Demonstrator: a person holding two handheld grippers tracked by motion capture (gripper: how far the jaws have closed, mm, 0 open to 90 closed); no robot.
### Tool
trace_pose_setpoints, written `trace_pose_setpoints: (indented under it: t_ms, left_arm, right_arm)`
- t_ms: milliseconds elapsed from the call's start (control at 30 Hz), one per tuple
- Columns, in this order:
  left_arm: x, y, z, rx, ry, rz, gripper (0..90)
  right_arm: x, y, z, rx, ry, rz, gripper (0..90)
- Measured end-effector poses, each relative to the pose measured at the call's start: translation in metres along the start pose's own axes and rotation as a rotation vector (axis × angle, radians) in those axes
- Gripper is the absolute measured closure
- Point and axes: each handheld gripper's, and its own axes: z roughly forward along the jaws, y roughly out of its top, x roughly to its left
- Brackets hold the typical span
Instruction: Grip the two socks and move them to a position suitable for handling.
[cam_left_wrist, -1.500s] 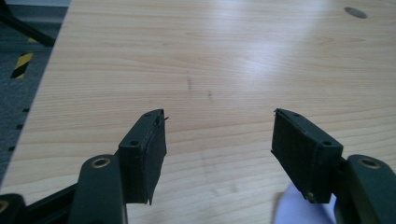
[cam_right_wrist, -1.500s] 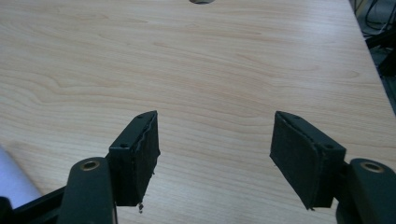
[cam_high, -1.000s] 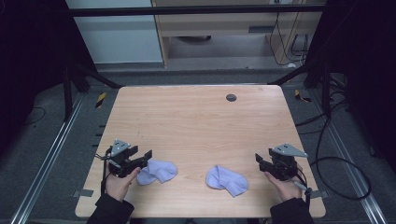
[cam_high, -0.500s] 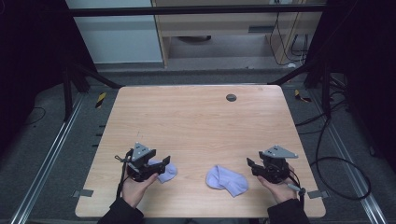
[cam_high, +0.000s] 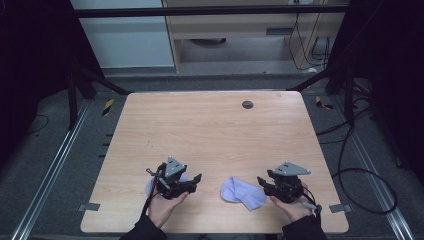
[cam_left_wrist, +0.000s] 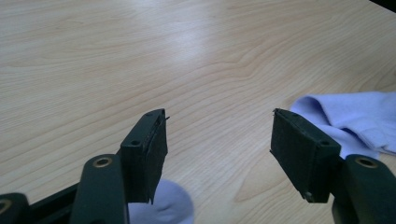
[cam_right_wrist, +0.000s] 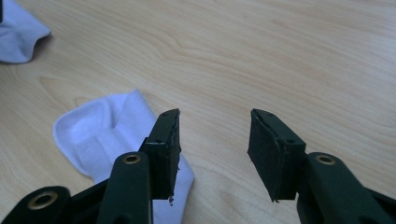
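Observation:
Two pale lavender socks lie near the table's front edge. The left sock (cam_high: 150, 186) is mostly covered by my left gripper (cam_high: 195, 182), which hovers over it and points right. In the left gripper view a bit of this sock (cam_left_wrist: 166, 205) shows under the open left gripper (cam_left_wrist: 219, 135), and the other sock (cam_left_wrist: 355, 116) lies farther right. The right sock (cam_high: 242, 194) lies just left of my right gripper (cam_high: 262, 183). In the right gripper view the right gripper (cam_right_wrist: 215, 140) has just been closing but is still open over bare wood, its left jaw above the sock (cam_right_wrist: 107, 135).
The wooden table (cam_high: 210, 135) has a small dark round cap (cam_high: 247, 104) near its far edge. Dark frame rails and cables run around the table, and a cabinet stands behind it.
My left hand has slid right across its sock, now covering most of it. The right gripper has crept left toward the other sock, and its jaws stand narrower.

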Motion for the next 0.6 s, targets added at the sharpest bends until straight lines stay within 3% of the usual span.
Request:
trace_pose_setpoints:
  t_ms: [600]
  left_arm:
    - [-0.043, 0.003, 0.025, 0.057, -0.054, 0.072, 42.7]
  right_arm:
    - [0.018, -0.014, -0.001, 0.059, 0.084, -0.043, 63.1]
